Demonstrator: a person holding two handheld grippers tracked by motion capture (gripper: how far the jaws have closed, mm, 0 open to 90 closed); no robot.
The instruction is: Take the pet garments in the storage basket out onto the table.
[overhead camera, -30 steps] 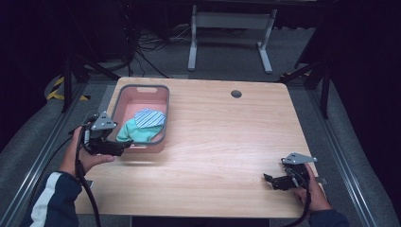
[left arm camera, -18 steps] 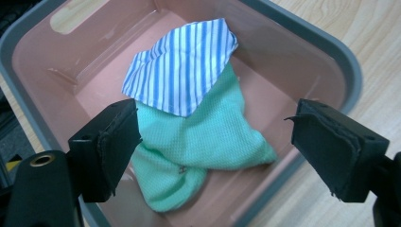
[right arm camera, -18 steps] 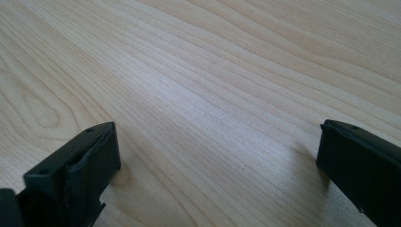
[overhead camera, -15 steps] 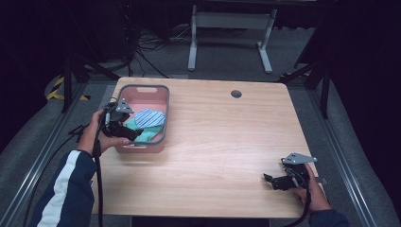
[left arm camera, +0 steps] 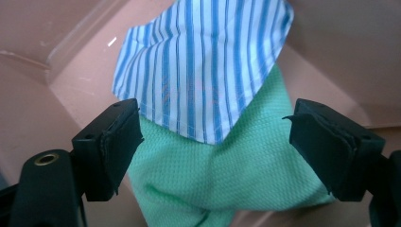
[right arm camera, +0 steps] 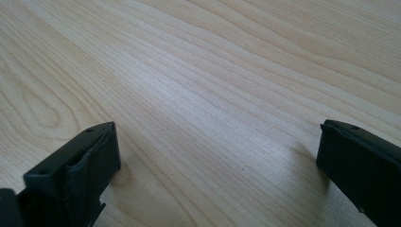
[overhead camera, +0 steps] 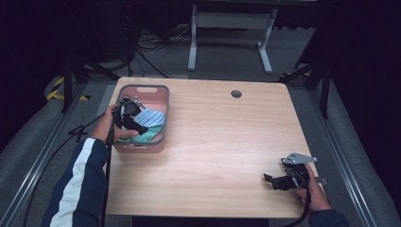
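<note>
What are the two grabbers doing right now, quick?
Left gripper: open, holding nothing, jaws spread over the striped cloth and green cloth in the pink basket.
Right gripper: open, holding nothing, over the bare table.

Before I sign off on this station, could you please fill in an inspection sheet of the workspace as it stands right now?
Surface: wooden table, with a round cable hole near its far edge.
Job's things: pink bin at the table's left; inside it a blue-striped cloth lies over a green cloth.
Clutter: nothing seen on the table.
Grippers: left gripper open, inside the bin, jaws either side of the cloths. Right gripper open, low over bare wood near the table's right front.
Cables: one black cable trails from the left gripper down to the floor.
Surroundings: grey floor, a white stand's legs, dark backdrop.
</note>
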